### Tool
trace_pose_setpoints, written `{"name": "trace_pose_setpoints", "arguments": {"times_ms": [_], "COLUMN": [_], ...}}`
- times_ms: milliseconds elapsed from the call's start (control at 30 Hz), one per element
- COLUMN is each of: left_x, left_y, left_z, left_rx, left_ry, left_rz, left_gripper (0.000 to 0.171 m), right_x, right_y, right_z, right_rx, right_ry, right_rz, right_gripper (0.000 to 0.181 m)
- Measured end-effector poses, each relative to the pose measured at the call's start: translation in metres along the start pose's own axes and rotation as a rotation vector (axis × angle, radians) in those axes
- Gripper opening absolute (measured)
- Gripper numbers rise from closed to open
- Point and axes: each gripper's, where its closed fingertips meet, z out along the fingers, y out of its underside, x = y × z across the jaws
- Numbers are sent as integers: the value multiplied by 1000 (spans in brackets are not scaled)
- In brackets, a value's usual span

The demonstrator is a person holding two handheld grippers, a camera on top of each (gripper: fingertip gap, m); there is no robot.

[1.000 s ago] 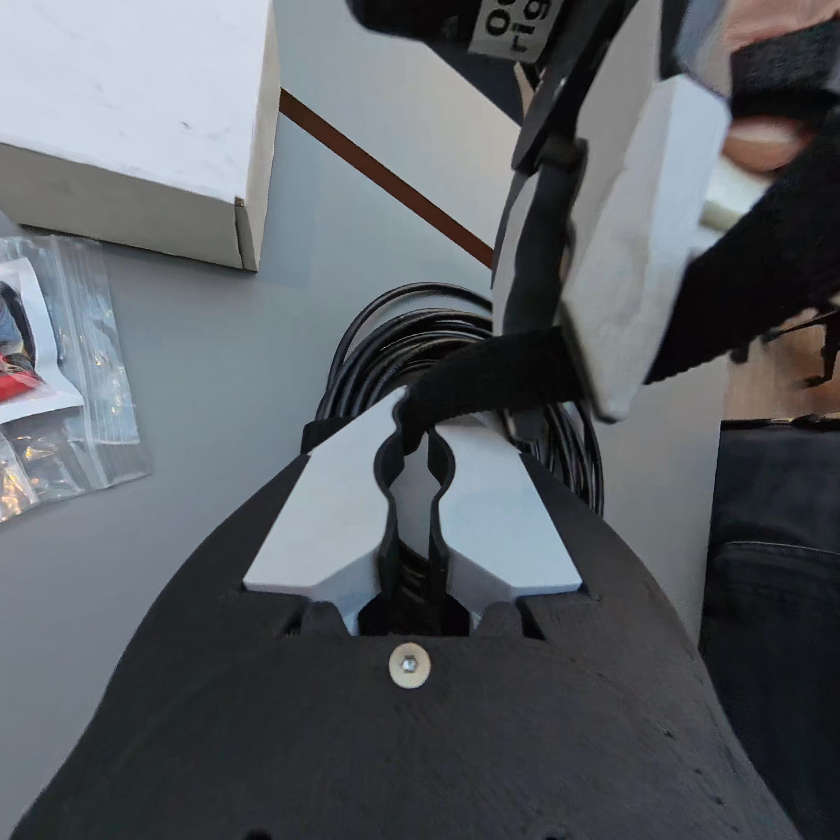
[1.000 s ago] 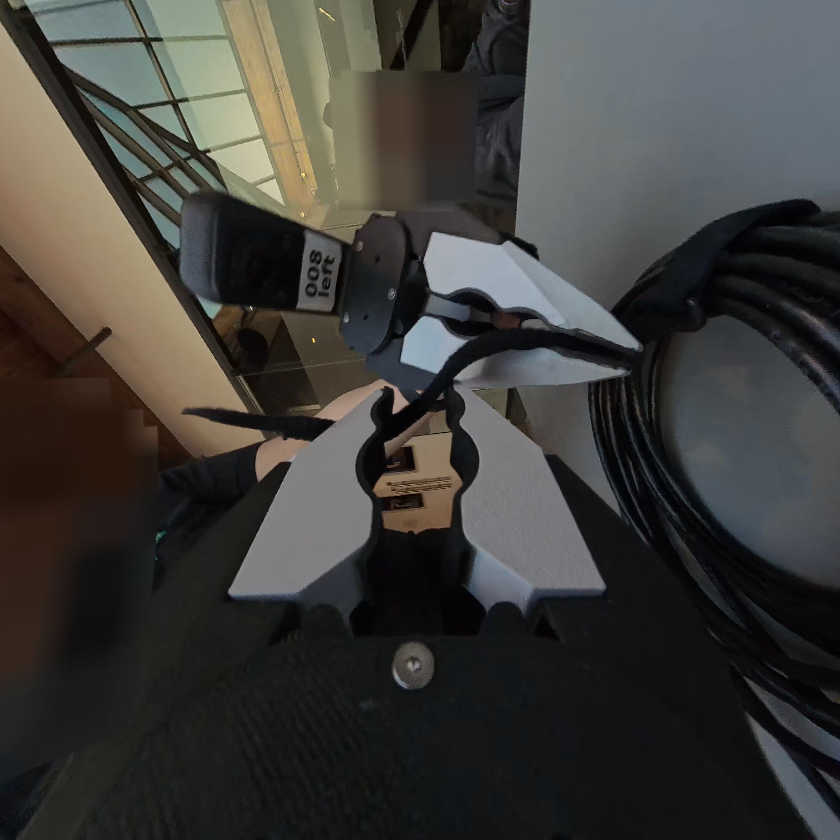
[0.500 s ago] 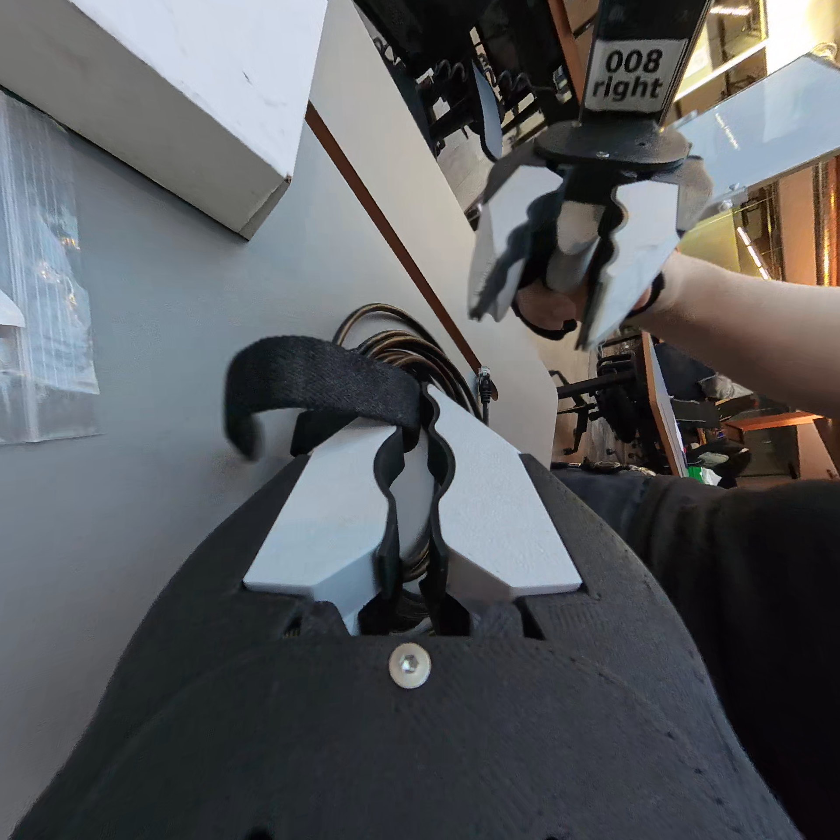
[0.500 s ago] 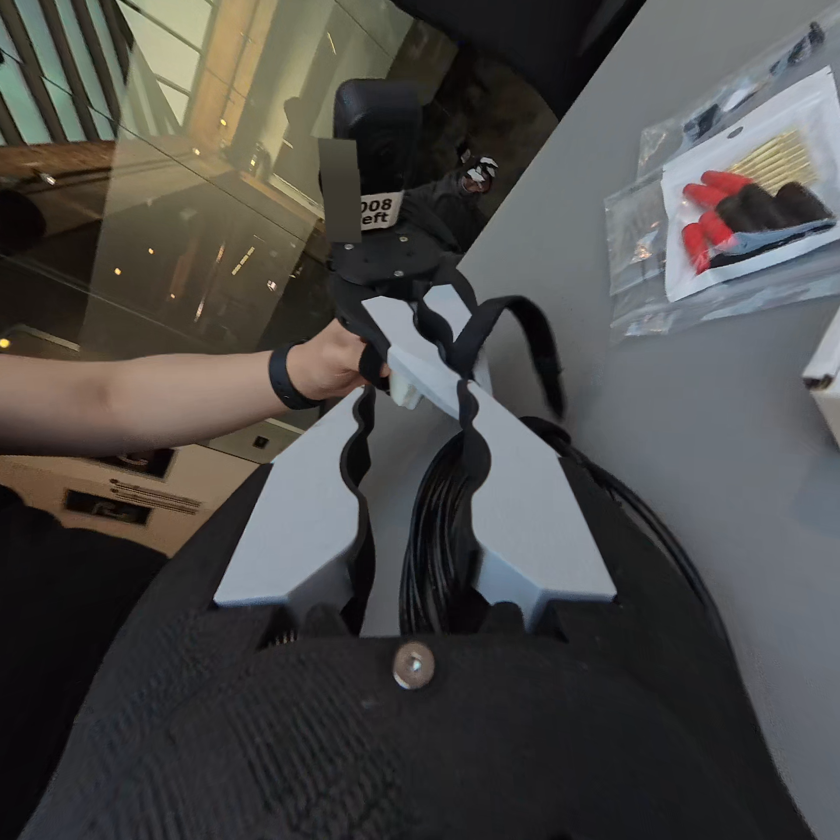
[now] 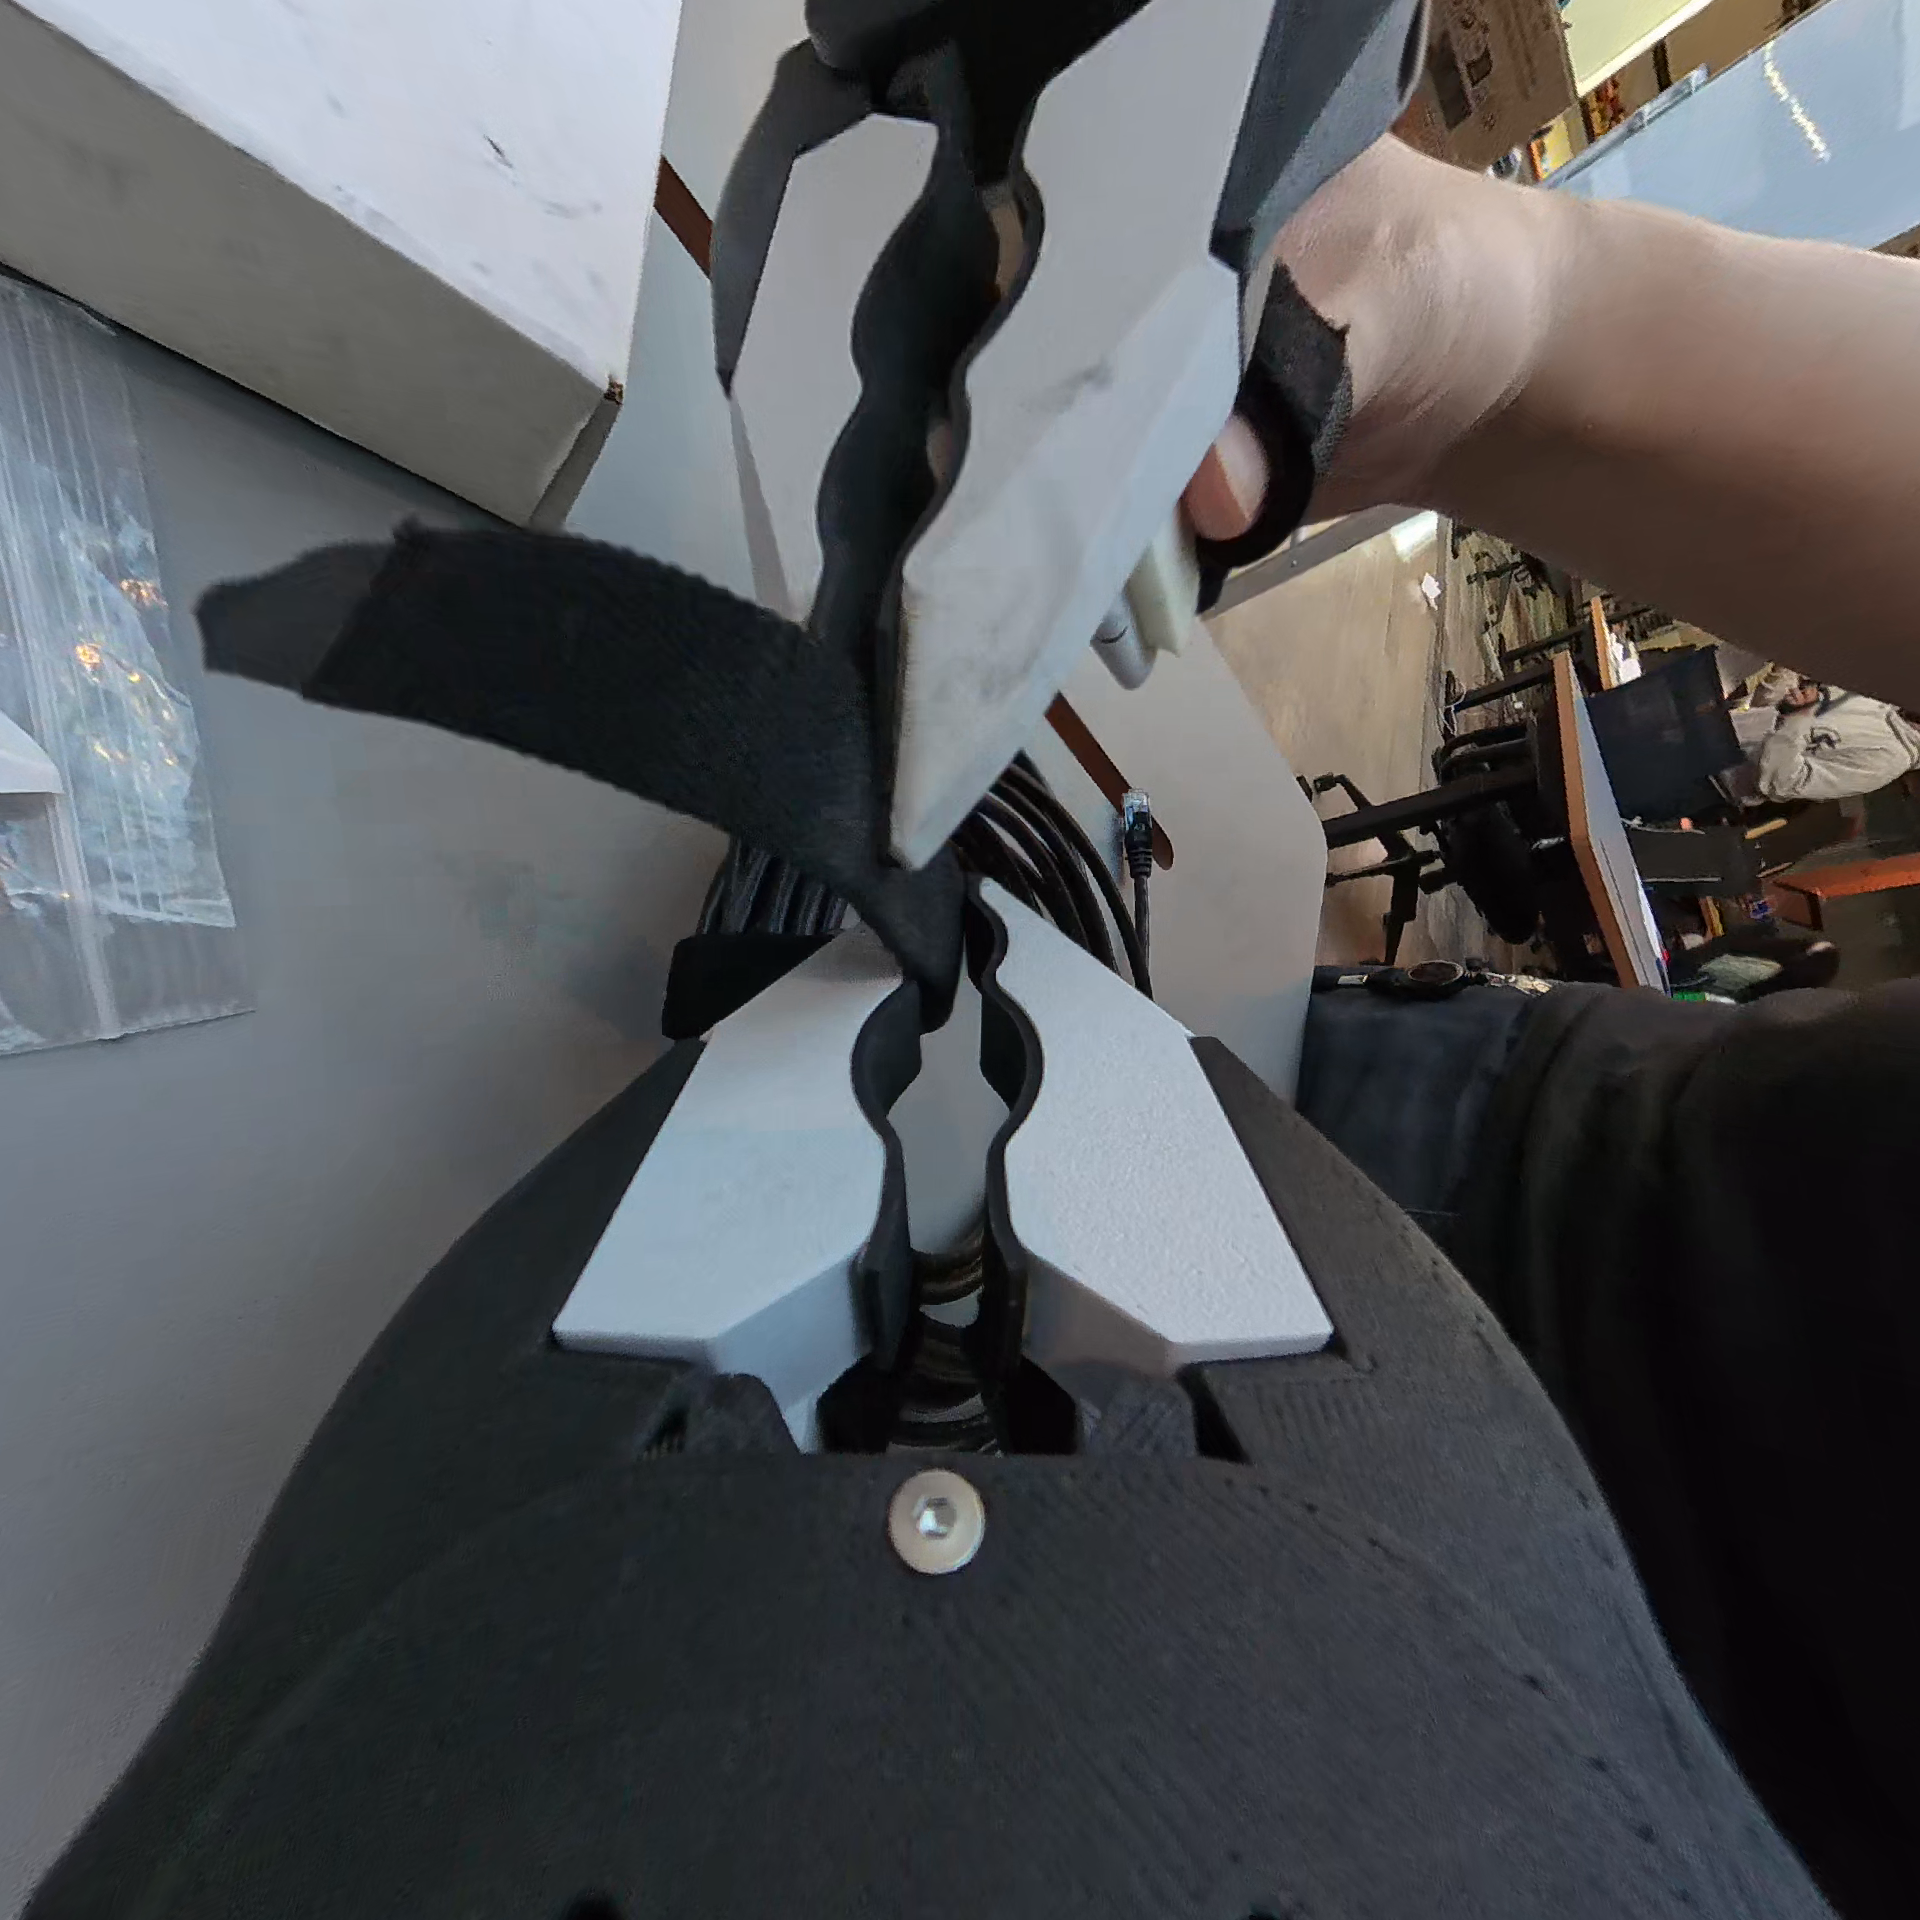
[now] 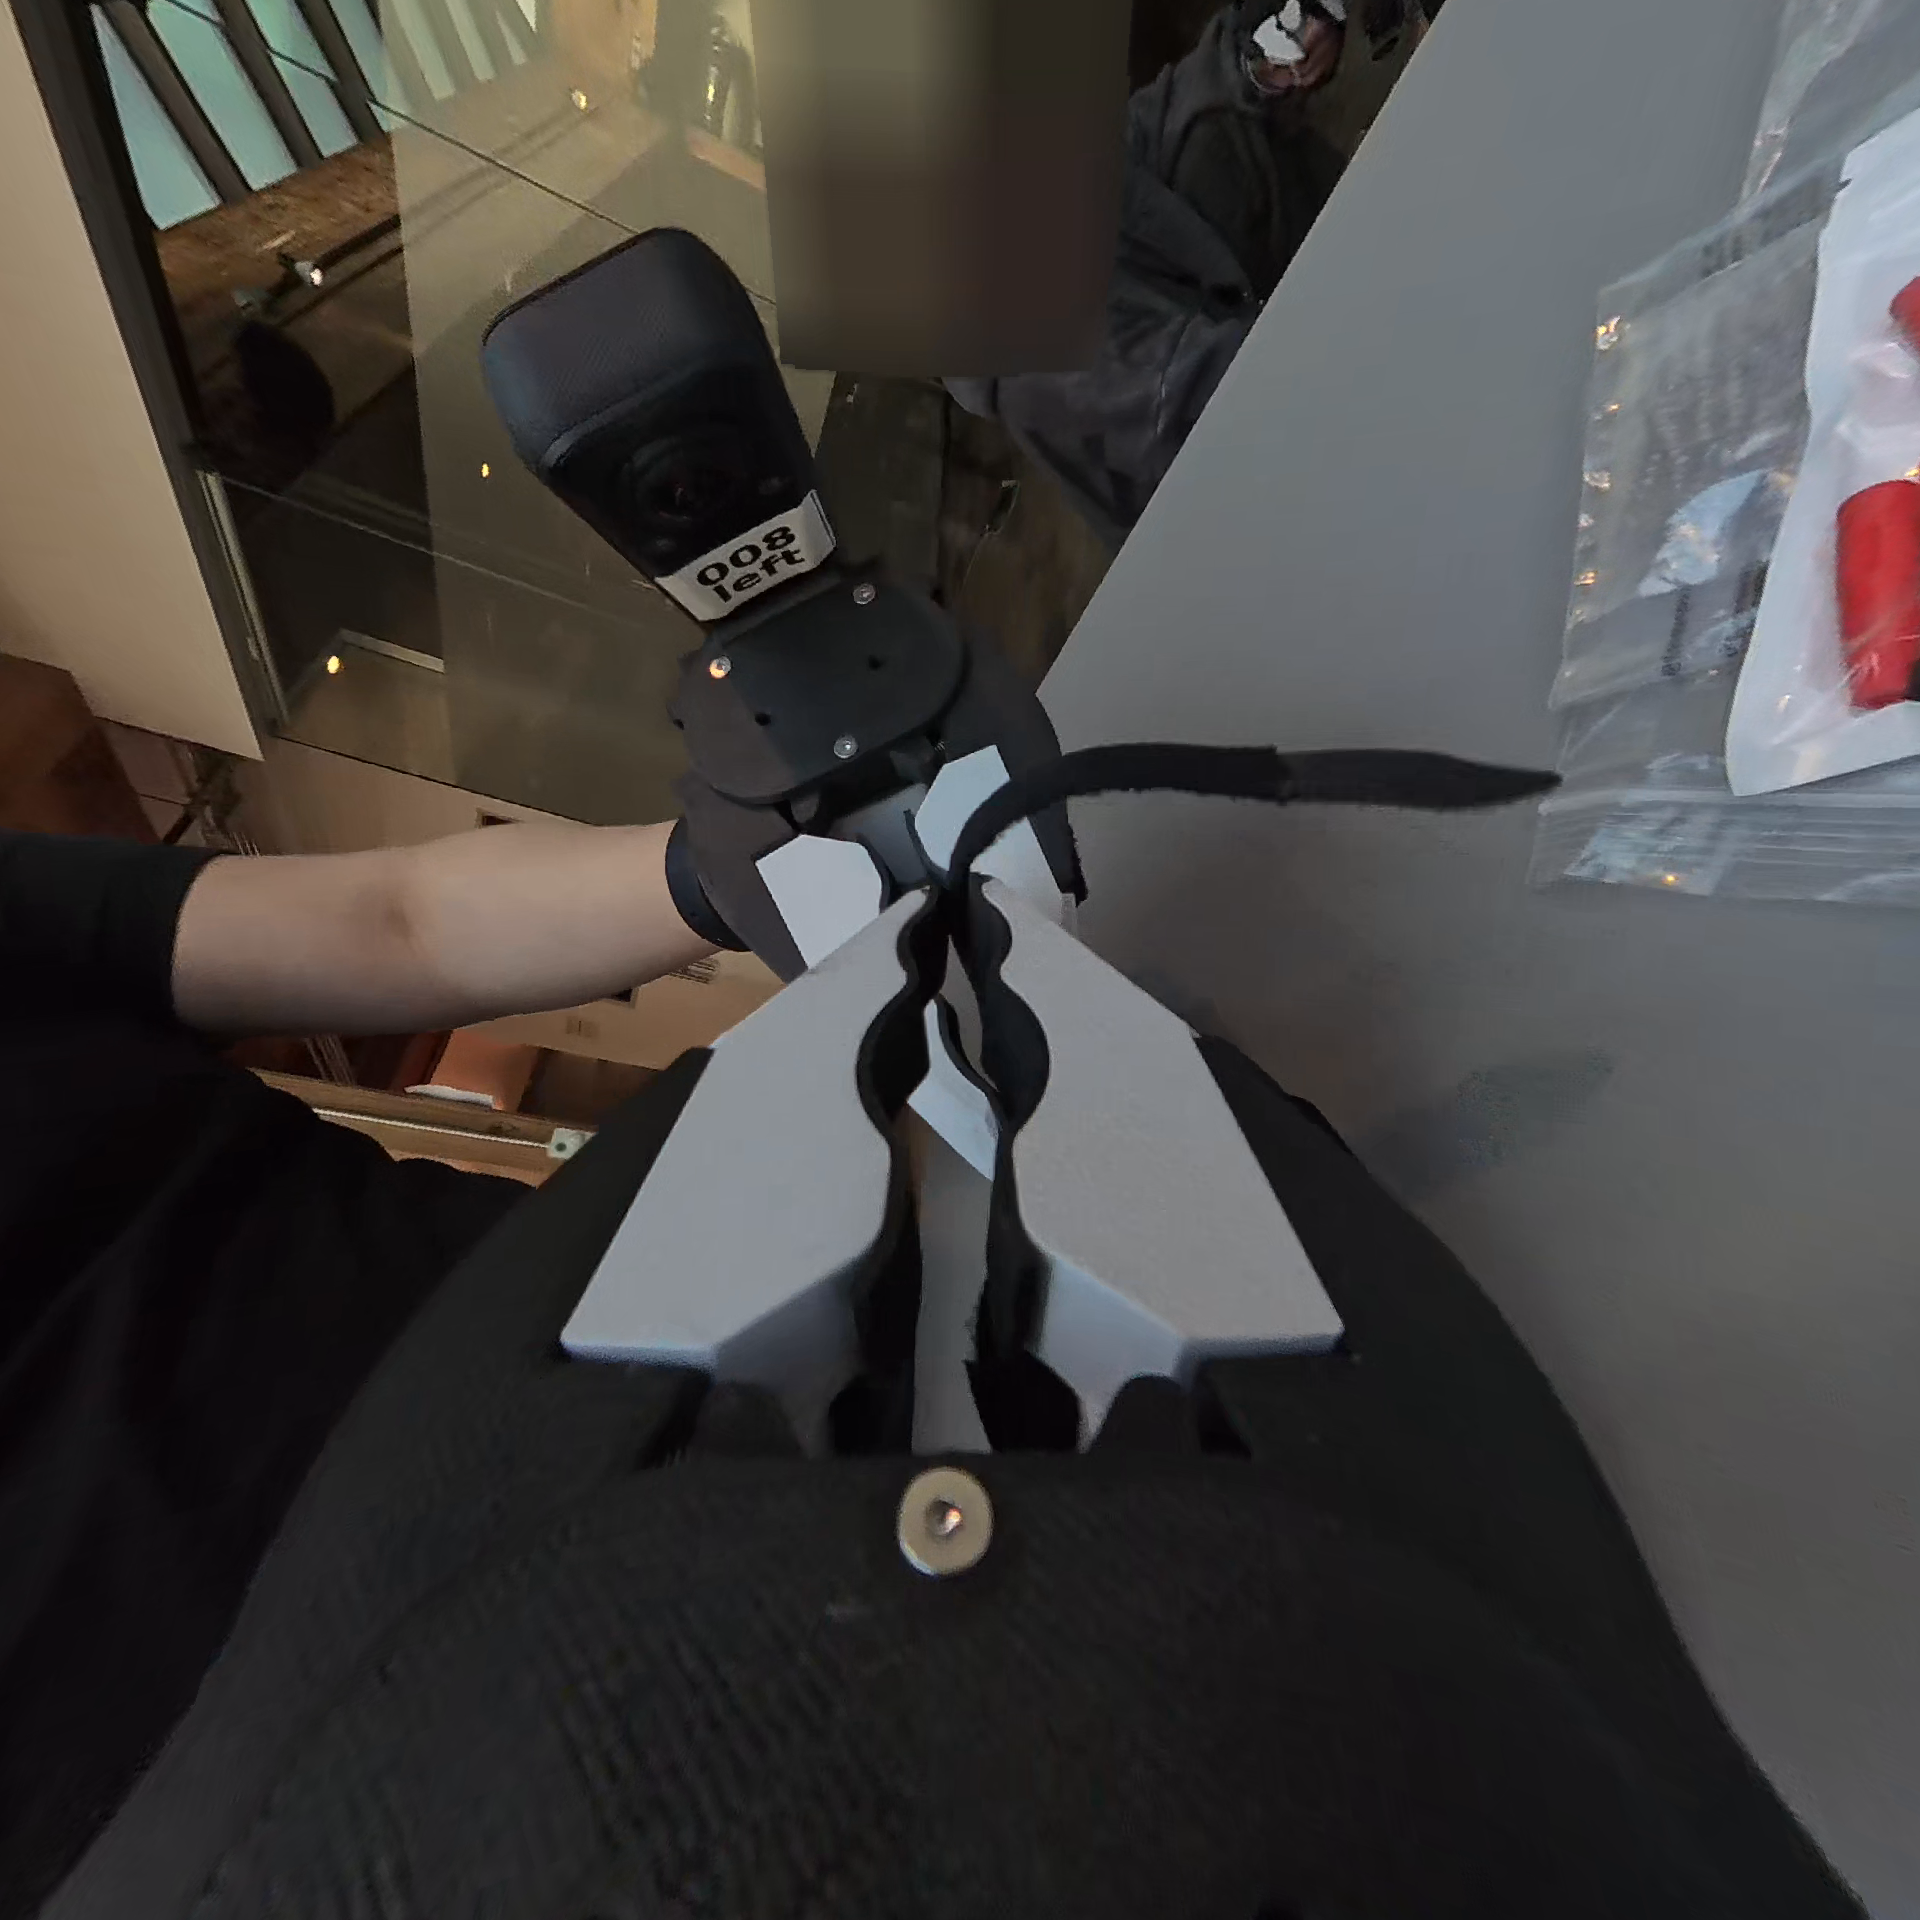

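Observation:
A black fabric strap [image 5: 582,665] comes off a coil of black cable [image 5: 1049,862] on the grey table [image 5: 312,1195]. My left gripper [image 5: 951,935] is shut on the strap close to the coil. My right gripper [image 5: 883,821] comes down from above, tip to tip with the left. In the right wrist view my right gripper [image 6: 951,899] is shut on the strap [image 6: 1195,764], whose free end sticks out to the right. The left gripper [image 6: 920,842] faces it just beyond. The coil is mostly hidden behind the fingers.
A white box [image 5: 312,156] stands at the back left. Clear plastic bags [image 5: 94,675] lie left of the coil; in the right wrist view the bags [image 6: 1714,582] hold red pieces. The cable's plug [image 5: 1138,831] sticks up near the table's edge. A person's forearm [image 5: 1610,364] reaches in from the right. My hands' fingertips stand some 7 centimeters from each other.
My right gripper has come back down to the left gripper's tips and shut on the strap. The strap's free end, curled before, now stretches out flat to the side.

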Motion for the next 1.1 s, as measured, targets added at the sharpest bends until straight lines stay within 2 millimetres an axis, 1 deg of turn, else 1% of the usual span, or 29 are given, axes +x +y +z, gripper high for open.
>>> {"name": "trace_pose_setpoints", "arguments": {"times_ms": [67, 100, 133, 167, 200, 233, 267, 333, 367, 400, 500, 600, 633, 667, 700, 733, 767, 800, 933, 1000, 1100], "left_x": [-3, -7, -11, -15, -20, -28, -35, -42, -46, -46, -46, -52, -56, -57, -60, -62, -62, -63, -64, -66, -64], "left_y": [1, 2, 5, 10, 18, 30, 43, 59, 66, 70, 67, 67, 69, 71, 74, 76, 77, 77, 74, 75, 73], "left_z": [-6, -11, -15, -18, -19, -19, -17, -14, -12, -9, 1, 6, 5, 5, 4, 3, 3, 3, 3, 2, 2], "left_rx": [20, 40, 60, 69, 55, 12, -43, -112, -143, -165, -160, -204, -214, -217, -235, -254, -269, -285, -287, -304, -345], "left_ry": [-12, -28, -32, -33, -42, -82, -127, -214, -265, -284, -326, -421, -476, -521, -569, -611, -636, -647, -646, -672, -686], "left_rz": [-11, -22, -40, -75, -116, -156, -170, -133, -118, -103, -88, -71, -41, -2, 52, 113, 151, 153, 83, 141, 224], "left_gripper": [12, 22, 23, 28, 37, 49, 53, 68, 73, 71, 67, 53, 46, 43, 34, 29, 28, 28, 24, 19, 17], "right_x": [2, 3, 4, 3, 5, 8, 10, 14, 16, 18, 23, 24, 24, 24, 23, 22, 21, 19, 16, 15, 9], "right_y": [1, 1, 0, -1, -3, -5, -7, -9, -10, -12, -14, -15, -15, -15, -16, -15, -14, -13, -10, -8, -3], "right_z": [0, -1, -1, -2, -3, -3, -4, -2, -1, 0, 1, -2, -3, -5, -7, -8, -10, -11, -19, -24, -30], "right_rx": [-17, -25, -20, -12, -9, -7, -4, -8, -10, -11, -21, -33, -33, -31, -24, -19, -15, -11, 22, 37, 34], "right_ry": [18, 37, 49, 57, 73, 92, 106, 108, 104, 100, 97, 107, 110, 112, 109, 108, 106, 102, 97, 108, 122], "right_rz": [-31, -45, -61, -73, -83, -93, -102, -103, -98, -95, -96, -115, -123, -129, -132, -132, -132, -133, -129, -130, -148], "right_gripper": [0, 0, 0, 0, 0, 0, 0, 0, 0, 0, 0, 0, 0, 0, 0, 0, 0, 0, 0, 0, 0]}}
